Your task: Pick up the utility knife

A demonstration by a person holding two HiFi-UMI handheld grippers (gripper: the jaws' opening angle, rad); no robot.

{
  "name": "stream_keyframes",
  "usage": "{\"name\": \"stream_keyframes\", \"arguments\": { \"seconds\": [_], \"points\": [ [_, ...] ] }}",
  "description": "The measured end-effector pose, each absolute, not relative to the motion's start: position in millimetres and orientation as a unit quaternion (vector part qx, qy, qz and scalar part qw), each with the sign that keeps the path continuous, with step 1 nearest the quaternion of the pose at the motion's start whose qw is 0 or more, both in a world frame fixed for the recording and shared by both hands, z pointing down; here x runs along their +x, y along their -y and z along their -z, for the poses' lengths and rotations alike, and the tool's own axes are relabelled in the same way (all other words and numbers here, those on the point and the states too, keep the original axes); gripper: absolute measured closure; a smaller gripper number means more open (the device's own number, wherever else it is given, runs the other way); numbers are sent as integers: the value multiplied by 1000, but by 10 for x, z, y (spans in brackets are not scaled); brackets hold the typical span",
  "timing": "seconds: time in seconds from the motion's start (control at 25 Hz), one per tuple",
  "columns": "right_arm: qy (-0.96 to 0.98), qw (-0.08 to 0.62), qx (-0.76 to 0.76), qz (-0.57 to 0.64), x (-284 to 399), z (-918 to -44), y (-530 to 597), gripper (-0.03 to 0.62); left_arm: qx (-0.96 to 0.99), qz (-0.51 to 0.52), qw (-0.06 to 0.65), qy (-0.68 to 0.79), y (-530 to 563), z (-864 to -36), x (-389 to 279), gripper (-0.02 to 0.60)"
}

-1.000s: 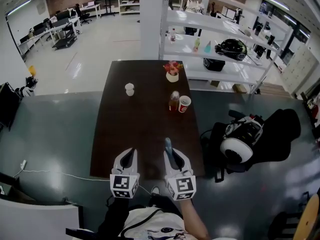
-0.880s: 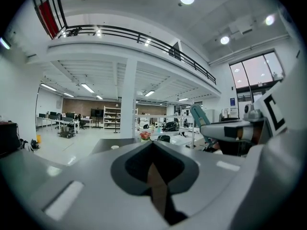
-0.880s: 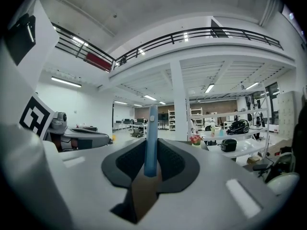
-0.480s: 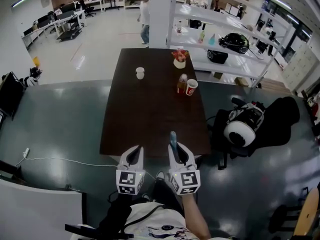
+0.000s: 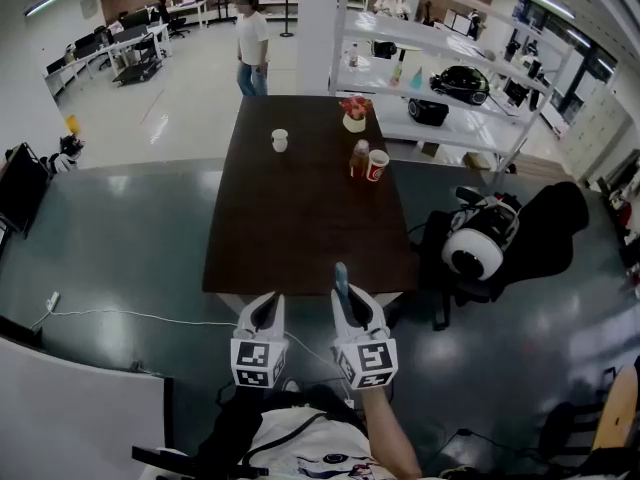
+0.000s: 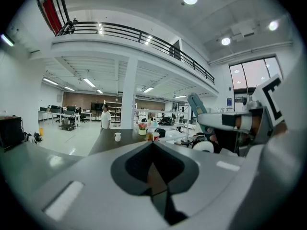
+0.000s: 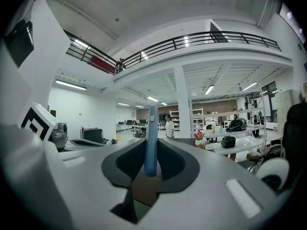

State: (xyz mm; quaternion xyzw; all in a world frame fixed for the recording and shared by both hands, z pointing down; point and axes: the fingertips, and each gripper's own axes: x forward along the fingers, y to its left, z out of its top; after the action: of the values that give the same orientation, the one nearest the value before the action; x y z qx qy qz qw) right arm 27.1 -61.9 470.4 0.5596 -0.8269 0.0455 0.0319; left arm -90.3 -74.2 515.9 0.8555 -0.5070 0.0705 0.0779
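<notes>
The utility knife (image 5: 340, 276), slim and blue, stands upright between the jaws of my right gripper (image 5: 345, 303), which is shut on it. In the right gripper view the knife (image 7: 151, 138) rises straight out of the jaws. Both grippers hang just in front of the near edge of the dark brown table (image 5: 300, 208), over the grey floor. My left gripper (image 5: 262, 313) is alongside on the left, its jaws together with nothing in them. In the left gripper view the knife (image 6: 195, 104) and the right gripper (image 6: 225, 121) show at the right.
At the table's far end stand a white cup (image 5: 279, 140), a flower pot (image 5: 354, 114), a bottle (image 5: 359, 158) and a red cup (image 5: 377, 165). A person (image 5: 251, 43) stands beyond it. A black chair (image 5: 475, 253) is at the right, white shelving (image 5: 440, 78) behind.
Both grippers have drawn back from over the table's near end to just off its edge, the knife still in the right one. A person has walked up behind the table.
</notes>
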Motion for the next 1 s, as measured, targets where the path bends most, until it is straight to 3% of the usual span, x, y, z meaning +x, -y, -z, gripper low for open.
{"name": "stream_keyframes", "arguments": {
  "seconds": [1.0],
  "points": [
    [837, 17, 546, -45, 578, -4570, -447, 522, 850, -54, 63, 520, -190, -4935, -516, 583]
  ]
}}
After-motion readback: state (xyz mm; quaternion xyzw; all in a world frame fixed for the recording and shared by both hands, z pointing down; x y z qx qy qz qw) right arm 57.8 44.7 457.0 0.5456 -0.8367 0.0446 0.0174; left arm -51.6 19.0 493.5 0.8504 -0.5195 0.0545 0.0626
